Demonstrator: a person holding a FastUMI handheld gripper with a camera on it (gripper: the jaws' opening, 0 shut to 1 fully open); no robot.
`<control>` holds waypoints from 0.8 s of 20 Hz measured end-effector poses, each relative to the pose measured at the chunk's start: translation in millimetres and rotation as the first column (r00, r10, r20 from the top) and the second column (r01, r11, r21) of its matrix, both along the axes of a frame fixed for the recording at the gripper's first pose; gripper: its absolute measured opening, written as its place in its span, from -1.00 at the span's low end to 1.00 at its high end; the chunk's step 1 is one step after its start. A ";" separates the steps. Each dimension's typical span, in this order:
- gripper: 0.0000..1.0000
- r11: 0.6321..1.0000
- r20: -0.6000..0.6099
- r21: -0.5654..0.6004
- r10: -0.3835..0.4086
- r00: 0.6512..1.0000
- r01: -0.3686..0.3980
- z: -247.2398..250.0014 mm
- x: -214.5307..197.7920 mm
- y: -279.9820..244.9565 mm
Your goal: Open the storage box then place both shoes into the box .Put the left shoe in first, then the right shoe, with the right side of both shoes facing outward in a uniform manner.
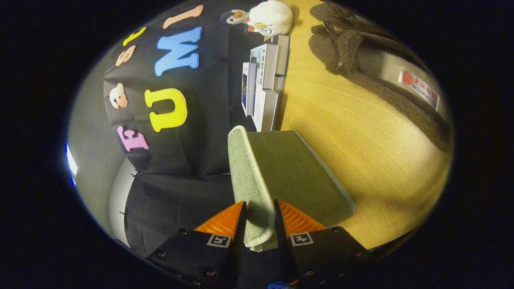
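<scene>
Both fingers (260, 216) pinch the pale rim of the green storage box lid (281, 176), narrow gap between them. Brown shoes (361, 72) lie beyond on tabletop (361, 160).

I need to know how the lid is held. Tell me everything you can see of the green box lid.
The lid is a flat grey-green panel of woven-looking fabric with a pale piped rim and rounded corners. It is lifted up off the wooden table, seen nearly edge-on. The gripper is shut on its near edge, one finger on each face. Books stand beyond its far corner.
</scene>
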State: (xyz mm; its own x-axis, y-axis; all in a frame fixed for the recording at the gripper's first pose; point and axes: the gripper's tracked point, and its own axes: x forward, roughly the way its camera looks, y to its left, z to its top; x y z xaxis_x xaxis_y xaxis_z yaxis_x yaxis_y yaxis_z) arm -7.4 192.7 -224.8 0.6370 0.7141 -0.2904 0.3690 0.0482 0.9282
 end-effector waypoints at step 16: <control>-1.00 0.981 0.241 -0.150 0.154 0.958 -0.120 92.4 11.0 11.0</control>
State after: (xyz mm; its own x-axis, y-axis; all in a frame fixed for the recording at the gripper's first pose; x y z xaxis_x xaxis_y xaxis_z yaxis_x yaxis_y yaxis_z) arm 3.7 203.7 -132.5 0.6002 0.7656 -0.2317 0.1069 0.2103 0.9718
